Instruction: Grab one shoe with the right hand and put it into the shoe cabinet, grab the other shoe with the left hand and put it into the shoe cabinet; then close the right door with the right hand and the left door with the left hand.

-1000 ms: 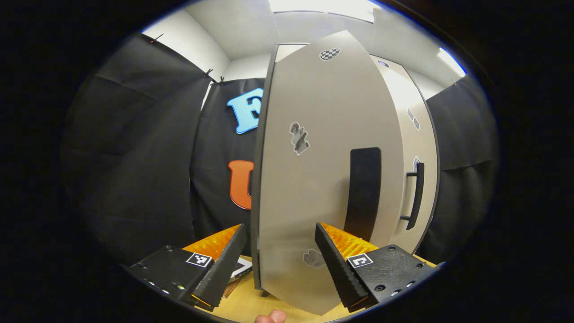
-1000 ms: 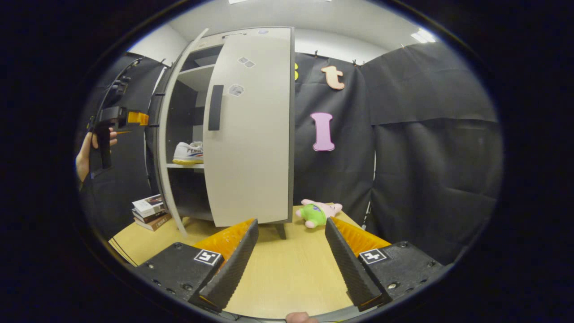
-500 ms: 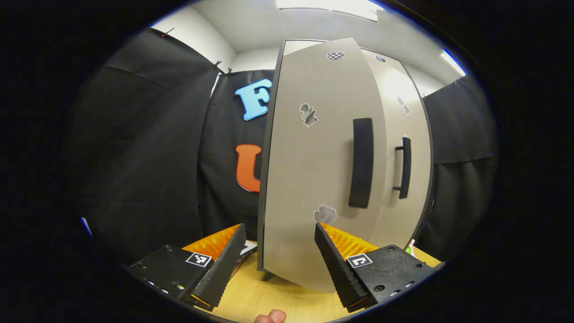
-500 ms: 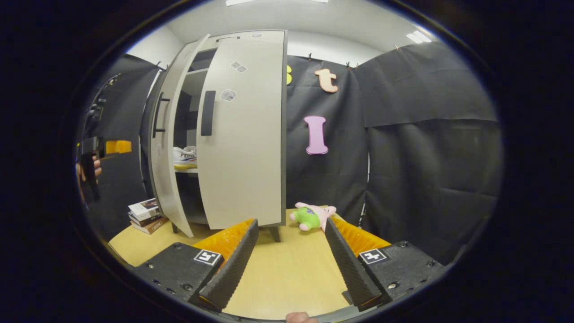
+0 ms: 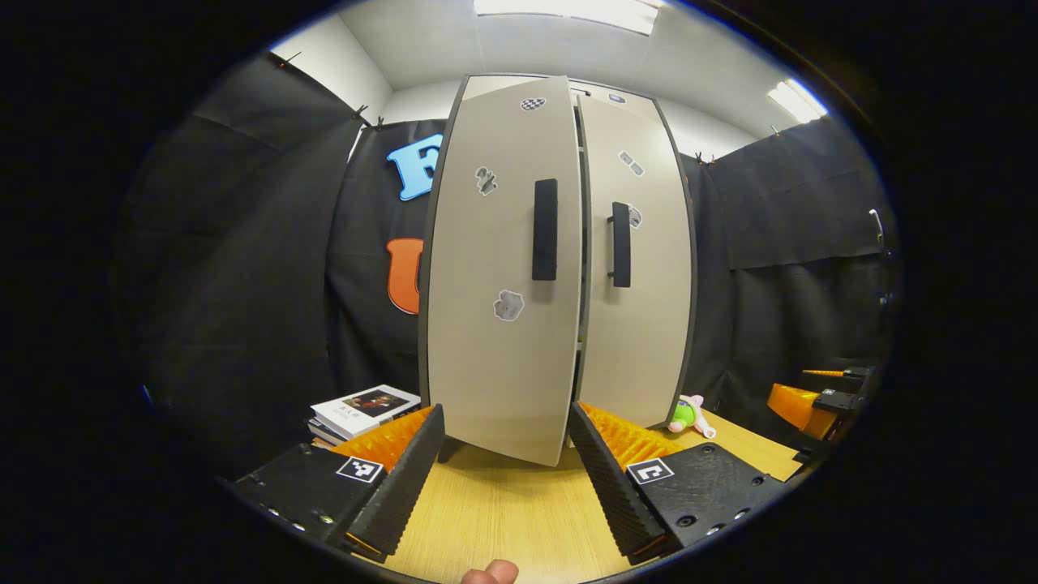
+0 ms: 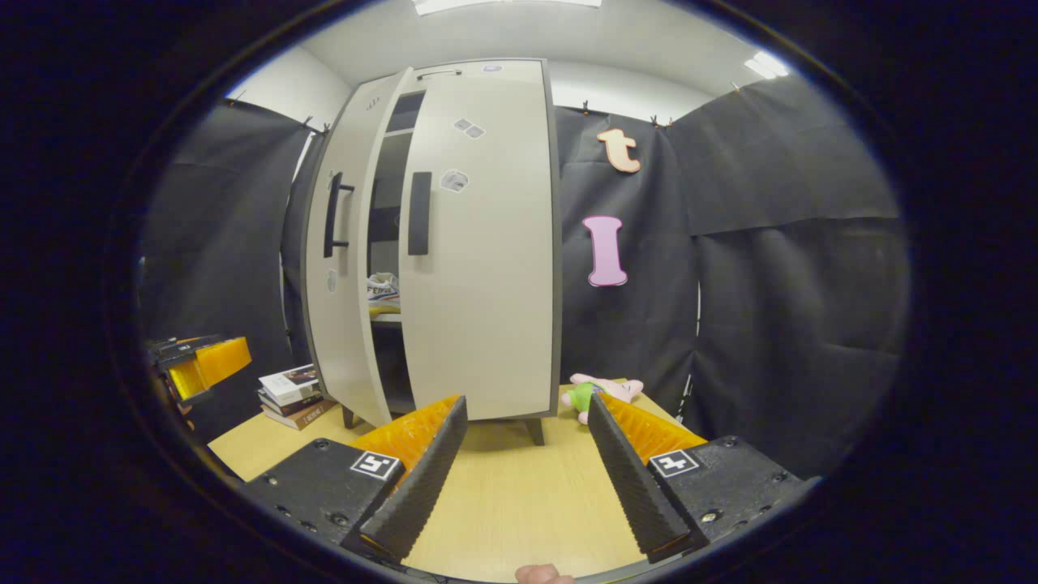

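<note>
The tall beige shoe cabinet stands on the wooden table (image 5: 503, 519). Its left door (image 5: 495, 341) with a black handle (image 5: 545, 229) hangs slightly ajar, while the right door (image 5: 641, 341) lies flush. In the right gripper view the left door (image 6: 345, 324) leaves a narrow gap beside the right door (image 6: 486, 308), and a white shoe (image 6: 381, 289) shows on a shelf through it. My left gripper (image 5: 507, 422) is open and empty, a short way back from the left door. My right gripper (image 6: 527, 405) is open and empty, in front of the right door. The left gripper (image 6: 199, 365) also shows at the far left there.
A stack of books (image 5: 365, 405) lies on the table left of the cabinet, seen also as books (image 6: 292, 389). A green and pink plush toy (image 5: 685, 414) lies at the cabinet's right foot, likewise the toy (image 6: 604, 391). The right gripper (image 5: 819, 397) shows low at the right.
The left door has swung from wide open to almost shut. My left gripper has drawn back from the door and dropped lower. The right gripper has barely shifted.
</note>
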{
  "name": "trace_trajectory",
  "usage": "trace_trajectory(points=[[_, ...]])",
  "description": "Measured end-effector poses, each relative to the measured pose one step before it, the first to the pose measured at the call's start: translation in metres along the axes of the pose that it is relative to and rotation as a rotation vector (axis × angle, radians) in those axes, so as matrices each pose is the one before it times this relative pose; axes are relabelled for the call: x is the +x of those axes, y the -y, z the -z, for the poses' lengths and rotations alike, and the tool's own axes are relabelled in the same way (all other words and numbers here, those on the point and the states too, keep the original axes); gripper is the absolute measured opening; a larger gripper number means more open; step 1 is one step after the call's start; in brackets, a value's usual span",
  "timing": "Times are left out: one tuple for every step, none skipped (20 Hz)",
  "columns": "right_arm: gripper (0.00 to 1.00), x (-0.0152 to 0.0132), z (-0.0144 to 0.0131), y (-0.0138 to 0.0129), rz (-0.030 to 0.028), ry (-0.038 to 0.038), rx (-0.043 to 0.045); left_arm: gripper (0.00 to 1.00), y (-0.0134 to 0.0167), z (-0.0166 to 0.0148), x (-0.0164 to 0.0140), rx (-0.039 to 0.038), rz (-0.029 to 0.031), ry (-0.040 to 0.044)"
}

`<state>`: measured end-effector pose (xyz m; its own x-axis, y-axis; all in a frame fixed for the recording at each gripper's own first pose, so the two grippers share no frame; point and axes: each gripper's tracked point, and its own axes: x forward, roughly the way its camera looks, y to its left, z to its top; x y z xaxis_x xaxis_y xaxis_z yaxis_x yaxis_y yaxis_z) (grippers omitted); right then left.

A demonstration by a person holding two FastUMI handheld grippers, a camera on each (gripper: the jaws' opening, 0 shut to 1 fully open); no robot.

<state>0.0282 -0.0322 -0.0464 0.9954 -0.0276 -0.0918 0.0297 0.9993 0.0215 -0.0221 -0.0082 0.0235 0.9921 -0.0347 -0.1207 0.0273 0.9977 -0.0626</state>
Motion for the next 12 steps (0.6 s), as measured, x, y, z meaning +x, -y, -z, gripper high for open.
trace_trajectory(points=[[0.97, 0.00015, -0.0006, -0.00339, -0.00688, -0.00025, 0.00022, 0.93, 0.00258, -0.00036, -0.00056, -0.0061, 0.00455, 0.00207], [0.97, 0.00003, -0.00131, -0.00179, -0.00415, -0.00064, 0.00299, 0.93, 0.0017, 0.00139, 0.00013, -0.00328, 0.00416, -0.00059], [0.97, -0.00053, -0.00024, -0.00206, -0.00599, -0.00067, 0.00379, 0.93, 0.00111, -0.00028, -0.00007, 0.00131, 0.00094, -0.00207], [0.97, 0.00001, -0.00151, -0.00096, -0.00198, 0.00337, 0.00496, 0.93, -0.00093, -0.00047, -0.00012, 0.00644, -0.00176, 0.0025], [0.97, -0.00054, -0.0019, -0.00152, -0.00273, 0.003, 0.0042, 0.93, -0.00039, -0.00033, 0.0013, 0.00675, -0.00105, 0.00179], [0.97, 0.00015, -0.0016, -0.00081, -0.00291, 0.00288, 0.00216, 0.94, 0.00093, 0.00018, -0.00163, 0.00475, -0.00113, 0.00194], [0.97, -0.00058, -0.00064, -0.00157, -0.00236, 0.00203, 0.00024, 0.93, -0.0004, -0.00017, 0.00023, 0.00339, -0.00061, 0.00141], [0.97, -0.00128, -0.00069, -0.00118, -0.00416, 0.00232, 0.00028, 0.93, 0.0011, -0.00003, -0.0001, 0.00068, 0.00282, 0.00171], [0.97, 0.00025, -0.00143, -0.00173, -0.00258, 0.00467, -0.00017, 0.93, 0.00022, -0.00231, 0.00079, 0.00061, 0.00136, 0.00521], [0.97, 0.0003, -0.00115, -0.00057, 0.00165, 0.00167, -0.00003, 0.93, 0.00116, -0.00069, 0.00117, 0.00502, -0.00049, 0.00472], [0.97, -0.00075, -0.00035, -0.00114, 0.00001, 0.00099, 0.00331, 0.93, -0.00072, -0.00058, -0.0006, 0.00776, -0.0015, 0.00478], [0.97, -0.00048, -0.00128, -0.0016, -0.00281, 0.00455, 0.00714, 0.93, -0.00002, -0.00108, -0.00025, 0.00863, -0.00235, 0.00512]])
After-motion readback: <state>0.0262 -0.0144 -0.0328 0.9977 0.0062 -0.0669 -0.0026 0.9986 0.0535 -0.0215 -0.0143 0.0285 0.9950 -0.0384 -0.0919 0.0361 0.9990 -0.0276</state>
